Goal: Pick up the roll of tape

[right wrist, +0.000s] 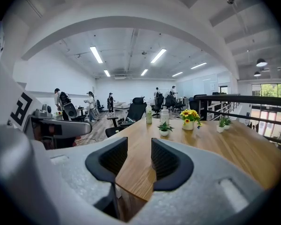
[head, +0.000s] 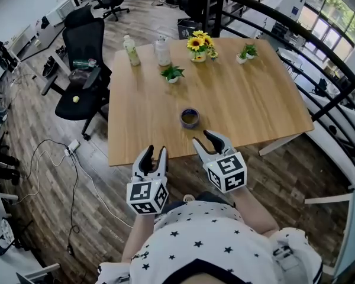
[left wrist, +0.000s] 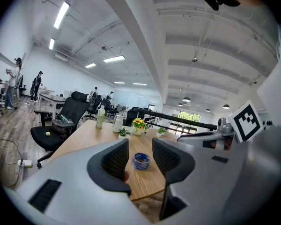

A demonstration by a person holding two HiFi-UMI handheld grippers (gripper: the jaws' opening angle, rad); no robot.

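Observation:
The roll of tape (head: 189, 118), bluish with a dark hollow, lies flat on the wooden table (head: 254, 105) near its front edge. My left gripper (head: 155, 154) hovers off the table's front edge, open and holding nothing. In the left gripper view the tape (left wrist: 141, 161) shows through the gap of that gripper (left wrist: 140, 146), some way ahead. My right gripper (head: 206, 139) is over the front edge, just short and right of the tape, also open and bare. The right gripper view shows only the table's edge between that gripper's (right wrist: 139, 144) jaws; no tape appears there.
Further back on the table stand two bottles (head: 131, 49) (head: 162, 51), a sunflower pot (head: 199, 46) and two small plants (head: 173, 74) (head: 247, 53). A black office chair (head: 83, 70) sits at the table's left. A dark railing (head: 319, 46) runs along the right. Cables (head: 71, 152) lie on the floor.

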